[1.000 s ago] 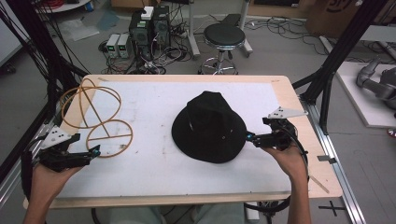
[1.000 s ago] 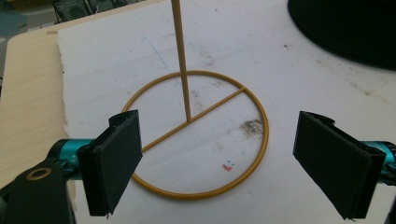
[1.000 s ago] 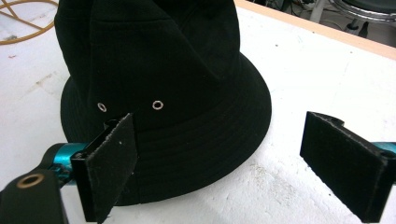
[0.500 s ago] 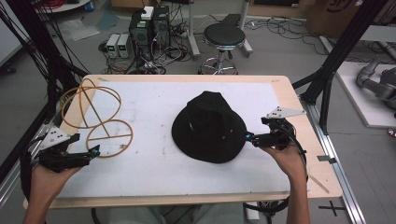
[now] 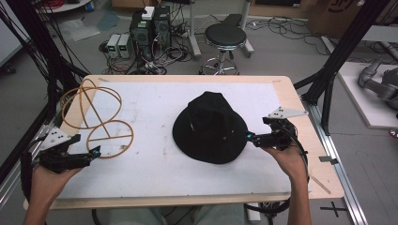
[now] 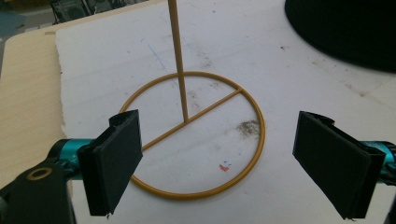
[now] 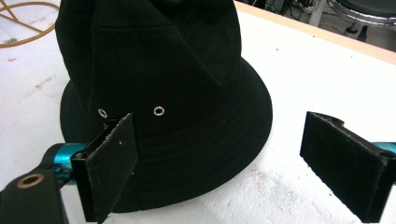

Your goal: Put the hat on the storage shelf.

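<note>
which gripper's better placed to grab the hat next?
Right. The right gripper sits at the hat brim with open jaws facing it; in the right gripper view the brim lies just ahead. The left gripper is across the table by the wire stand.

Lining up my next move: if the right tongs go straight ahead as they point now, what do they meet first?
The right tongs, jaws open, would most likely meet the brim of the black hat first; the remaining gap is hard to judge.
</note>
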Tool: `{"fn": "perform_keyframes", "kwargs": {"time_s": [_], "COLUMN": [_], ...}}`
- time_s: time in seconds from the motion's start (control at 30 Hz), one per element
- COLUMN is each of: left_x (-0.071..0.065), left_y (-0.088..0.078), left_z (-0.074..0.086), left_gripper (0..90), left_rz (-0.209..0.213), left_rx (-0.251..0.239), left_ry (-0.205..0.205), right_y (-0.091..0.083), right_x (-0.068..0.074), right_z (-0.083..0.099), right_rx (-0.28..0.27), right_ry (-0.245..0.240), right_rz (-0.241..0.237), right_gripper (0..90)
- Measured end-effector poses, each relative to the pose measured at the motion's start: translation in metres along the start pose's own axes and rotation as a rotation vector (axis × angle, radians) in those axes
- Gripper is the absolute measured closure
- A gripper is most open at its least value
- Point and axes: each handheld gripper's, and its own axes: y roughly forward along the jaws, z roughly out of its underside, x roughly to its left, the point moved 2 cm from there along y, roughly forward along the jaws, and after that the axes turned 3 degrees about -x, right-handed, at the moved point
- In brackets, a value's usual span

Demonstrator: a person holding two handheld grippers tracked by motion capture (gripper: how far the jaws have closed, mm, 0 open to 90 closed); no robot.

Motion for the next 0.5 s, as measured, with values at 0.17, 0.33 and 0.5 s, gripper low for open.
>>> {"fn": "perform_keyframes", "kwargs": {"time_s": [0.17, 0.33, 0.5], "left_x": [-0.001, -0.001, -0.002], "left_y": [0.000, 0.000, 0.000], "left_z": [0.000, 0.000, 0.002], "left_gripper": [16.1, 16.1, 16.1], "left_rz": [0.004, 0.004, 0.004], "left_rx": [0.000, 0.001, 0.004], "left_ry": [0.000, 0.001, 0.001], "right_y": [0.001, 0.001, 0.004], "right_x": [0.003, 0.008, 0.013], "right_z": [-0.004, -0.009, -0.015], "right_rx": [-0.029, -0.062, -0.090], "right_ry": [0.003, 0.002, -0.005], "right_rz": [-0.009, -0.014, -0.023], "right_gripper": [11.3, 11.4, 11.4]}}
